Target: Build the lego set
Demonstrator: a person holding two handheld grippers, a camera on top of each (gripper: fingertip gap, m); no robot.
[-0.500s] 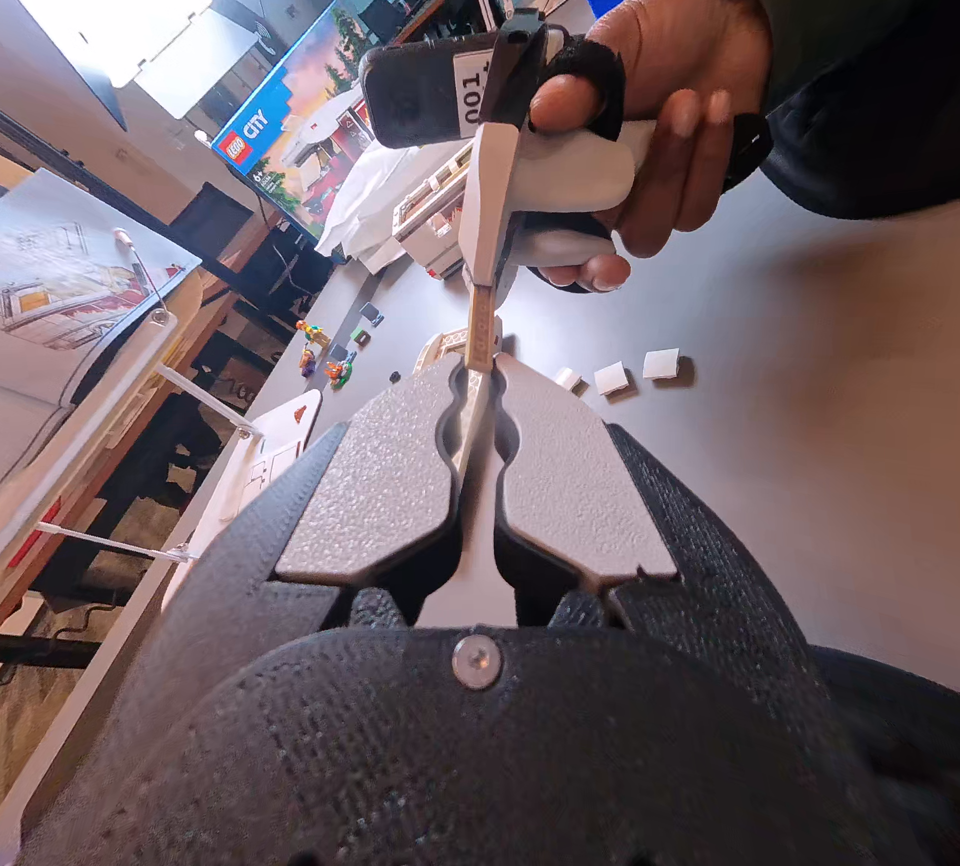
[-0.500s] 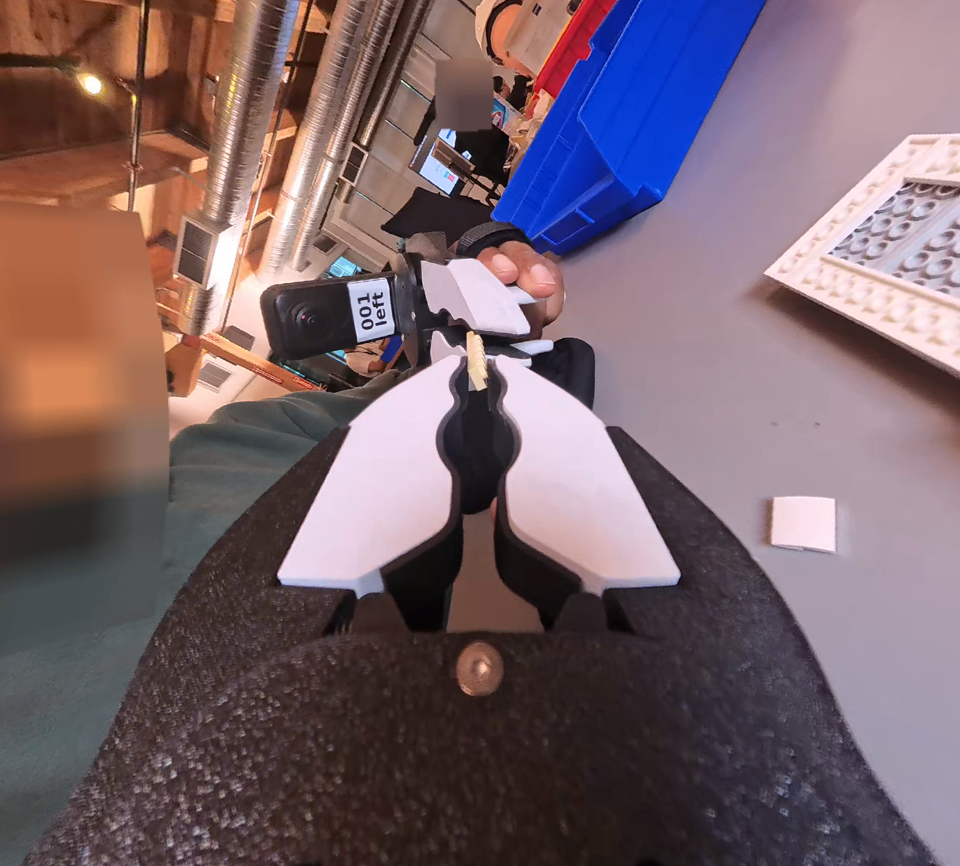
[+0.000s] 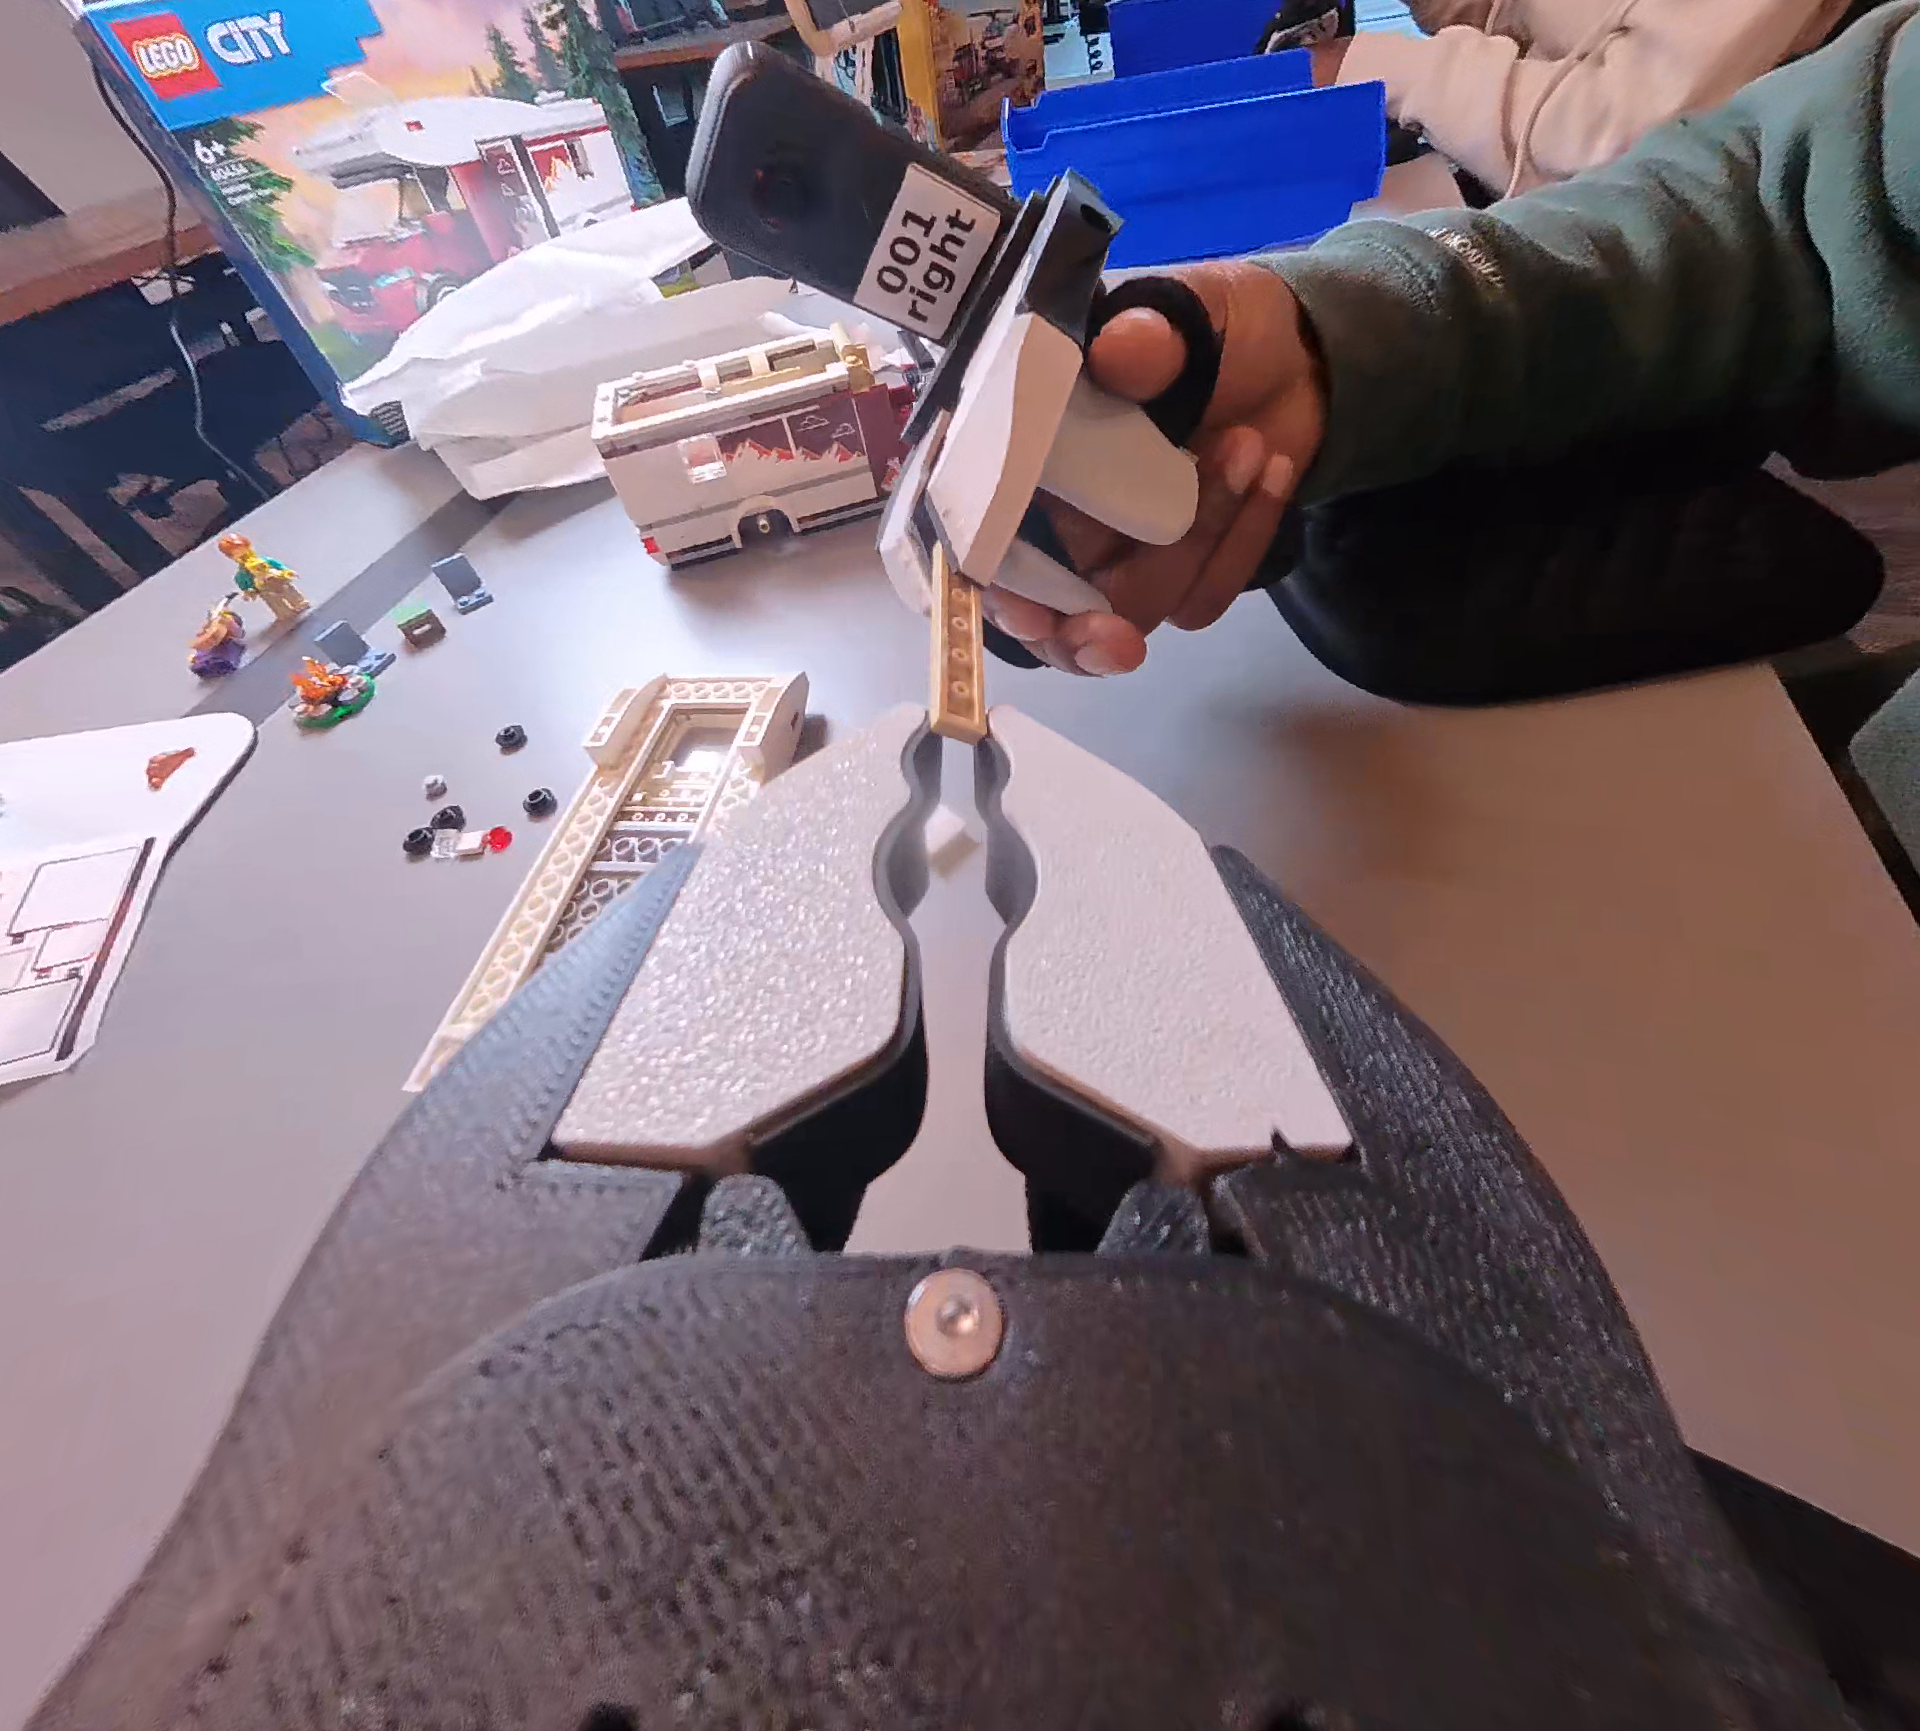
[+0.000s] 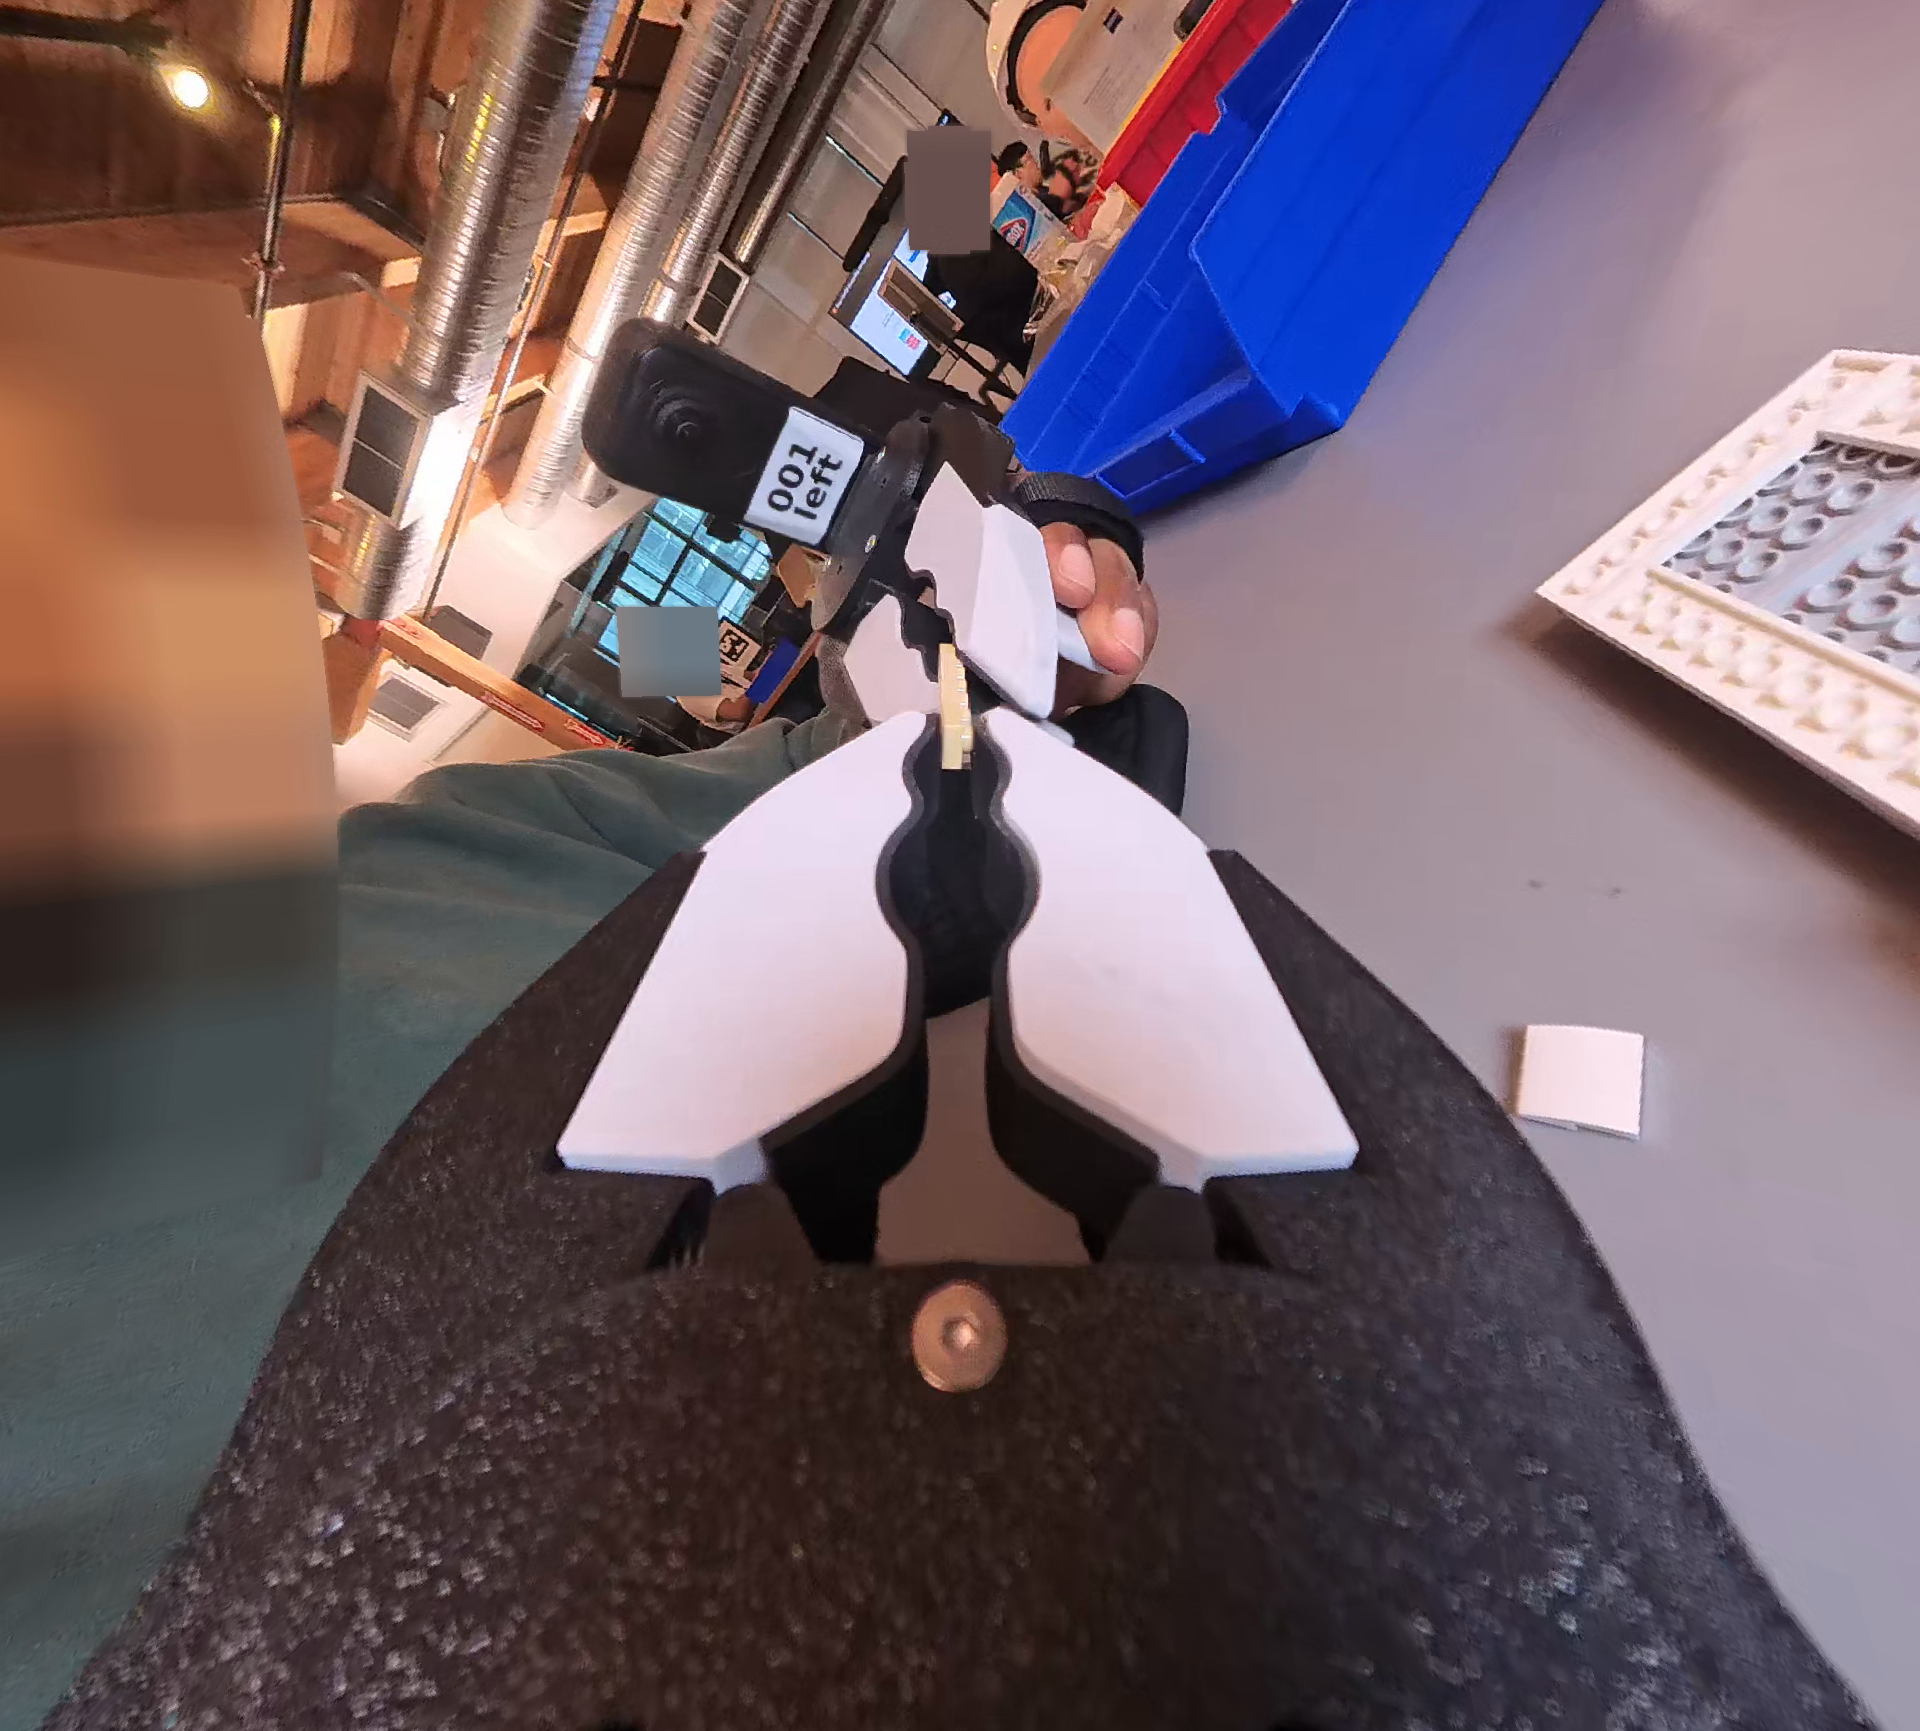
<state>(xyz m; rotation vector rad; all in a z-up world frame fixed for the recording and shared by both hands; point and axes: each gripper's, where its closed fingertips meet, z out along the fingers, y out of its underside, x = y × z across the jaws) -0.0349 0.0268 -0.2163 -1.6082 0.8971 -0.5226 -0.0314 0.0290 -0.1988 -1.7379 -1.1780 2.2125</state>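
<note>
Above the grey bench (image 3: 1403, 902), clamped at both ends just as half a second before: a long, narrow tan studded plastic plate (image 3: 958, 663), standing steeply tilted. Left gripper (image 3: 958, 727) jaws nearly closed, pinching its lower end; right gripper (image 3: 940, 580) jaws likewise nipping the upper end. Both grips unchanged, only swung more level. Lying just beside on the bench, a long cream brick-built frame (image 3: 623, 829).

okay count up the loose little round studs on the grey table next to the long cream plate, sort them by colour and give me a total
Black round studs: 4
Red round stud: 1
Grey round stud: 1
Total: 6
They lie on the table left of the long cream plate; a clear piece and a white piece beside the red one are not round, so not counted.
</note>
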